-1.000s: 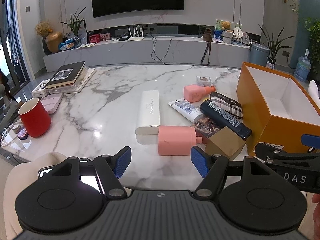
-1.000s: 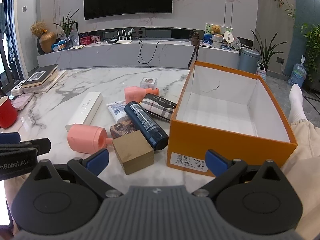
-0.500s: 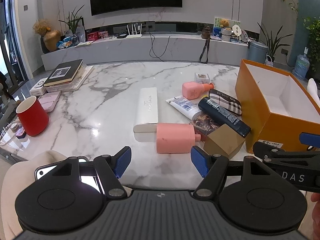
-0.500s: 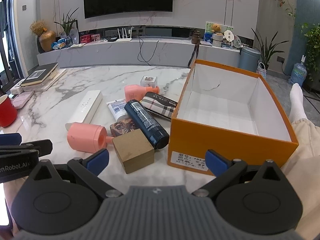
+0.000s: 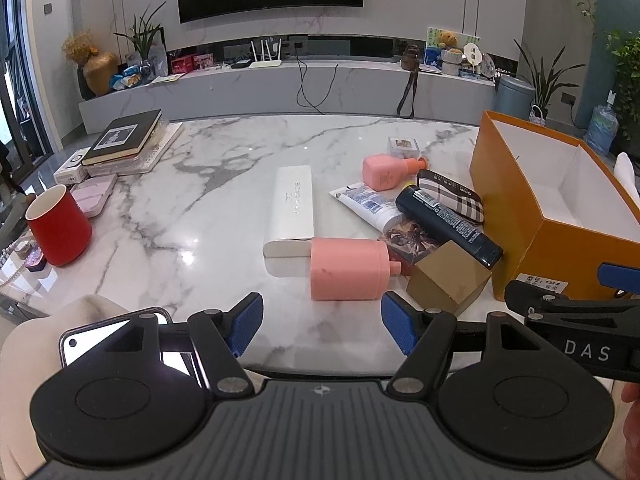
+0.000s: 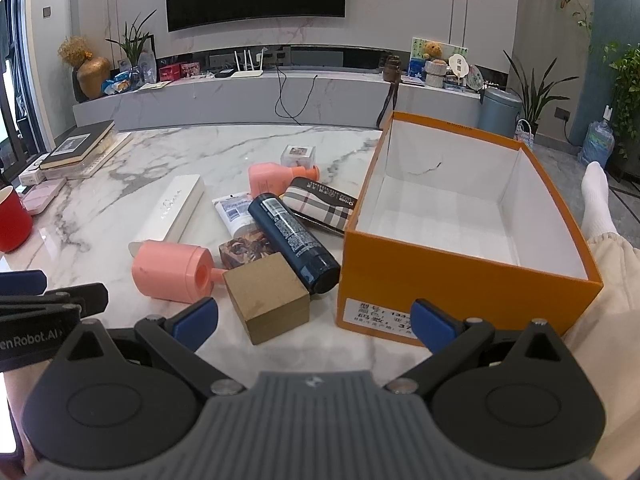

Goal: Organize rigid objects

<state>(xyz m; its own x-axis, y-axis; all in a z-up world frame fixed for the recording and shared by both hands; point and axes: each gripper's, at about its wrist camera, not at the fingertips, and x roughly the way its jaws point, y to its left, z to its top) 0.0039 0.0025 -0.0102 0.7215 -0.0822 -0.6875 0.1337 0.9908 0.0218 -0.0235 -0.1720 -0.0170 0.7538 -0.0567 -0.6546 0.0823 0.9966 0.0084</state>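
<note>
Nothing has moved: both hand-held grippers, left point(image 5: 322, 322) and right point(image 6: 316, 322), hover wide and empty. Pink bottle point(image 5: 350, 269) lies at twelve o'clock on the surface point(image 5: 208, 200); grasp its body squarely, then carry to orange box point(image 6: 404, 276).

glossy marble table point(image 5: 224, 184), matt cardbd box point(image 6: 400, 280)

orange box point(image 6: 460, 280) open-topped (roomy) | clutter point(image 6: 280, 232) crowds its left side
</note>
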